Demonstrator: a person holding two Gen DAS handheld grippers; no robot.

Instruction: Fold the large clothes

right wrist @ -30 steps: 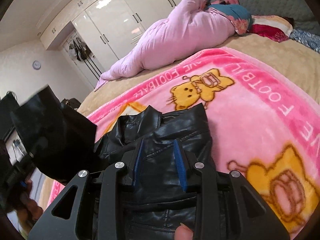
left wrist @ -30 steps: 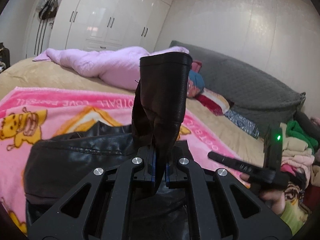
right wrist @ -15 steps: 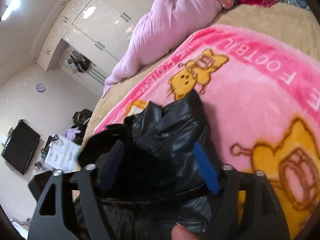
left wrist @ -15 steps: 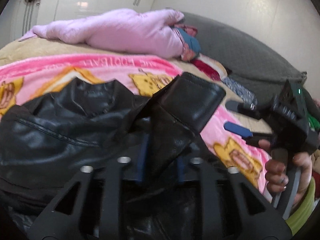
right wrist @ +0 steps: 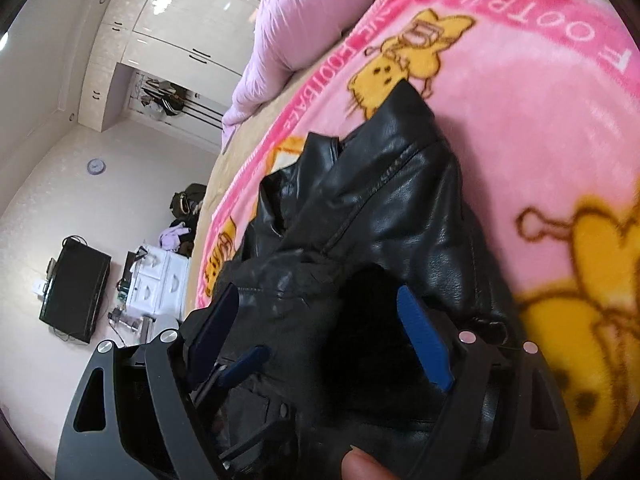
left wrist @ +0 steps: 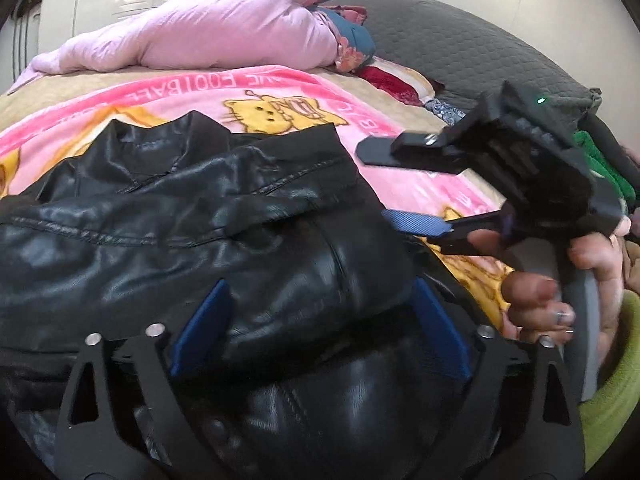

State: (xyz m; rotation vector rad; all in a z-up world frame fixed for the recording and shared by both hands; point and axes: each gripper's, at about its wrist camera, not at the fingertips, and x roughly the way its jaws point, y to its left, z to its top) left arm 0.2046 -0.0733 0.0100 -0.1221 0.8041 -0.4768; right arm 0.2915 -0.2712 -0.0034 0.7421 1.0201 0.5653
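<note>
A black leather jacket [left wrist: 168,216] lies on a pink cartoon blanket [left wrist: 280,84] on the bed, with a sleeve folded across its body. My left gripper [left wrist: 320,320] is open, its blue pads wide apart just above the folded sleeve. My right gripper [left wrist: 384,184] is open too and hovers over the blanket at the jacket's right edge. In the right wrist view the jacket [right wrist: 392,208] fills the centre, and my right gripper [right wrist: 320,328] stands open above it. One blue fingertip of the left gripper [right wrist: 244,364] shows low down in that view.
A pink duvet [left wrist: 208,32] is heaped at the head of the bed beside a grey headboard [left wrist: 460,52]. Folded clothes, some green [left wrist: 600,164], are piled at the right. A dark TV [right wrist: 72,288] and white drawers [right wrist: 160,276] stand past the bed's left side.
My left gripper lowered the sleeve it held upright, laid it across the jacket and opened. My right gripper widened and came closer over the jacket.
</note>
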